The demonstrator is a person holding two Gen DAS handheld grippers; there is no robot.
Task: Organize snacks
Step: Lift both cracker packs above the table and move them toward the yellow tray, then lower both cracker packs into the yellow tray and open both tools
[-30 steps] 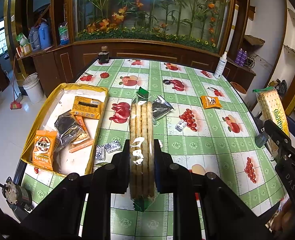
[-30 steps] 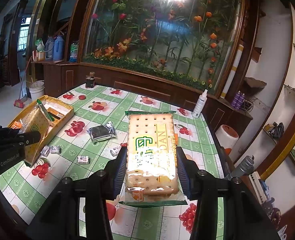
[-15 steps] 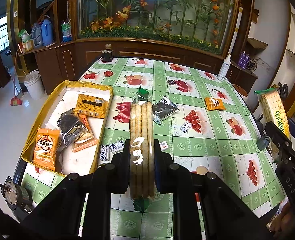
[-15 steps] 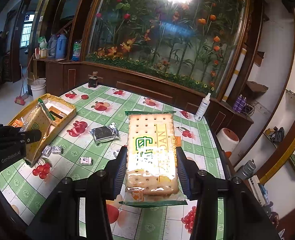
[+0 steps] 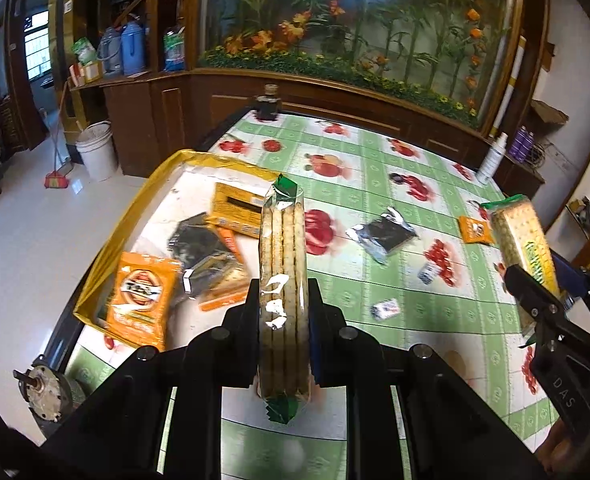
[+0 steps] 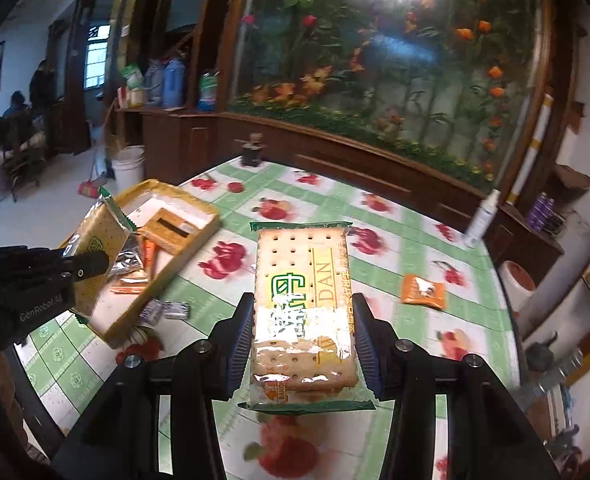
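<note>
My left gripper (image 5: 283, 316) is shut on a clear cracker pack (image 5: 283, 264), held edge-on above the table near the yellow tray (image 5: 135, 204); it also shows in the right wrist view (image 6: 95, 256). My right gripper (image 6: 303, 328) is shut on a flat cracker pack (image 6: 303, 292) with green print, held above the table; this pack shows at the right of the left wrist view (image 5: 523, 240). The tray holds an orange bag (image 5: 143, 296), a dark pouch (image 5: 203, 248) and an orange box (image 5: 235, 210).
On the green fruit-print tablecloth (image 5: 375, 184) lie a silver-black pouch (image 5: 383, 234), a small orange pack (image 5: 475, 230) and small wrapped sweets (image 5: 385, 308). A white spray bottle (image 5: 491, 158) and a dark jar (image 5: 269, 104) stand at the far edge.
Both grippers have swung left toward the tray while still holding their cracker packs. The tray now sits closer in both views.
</note>
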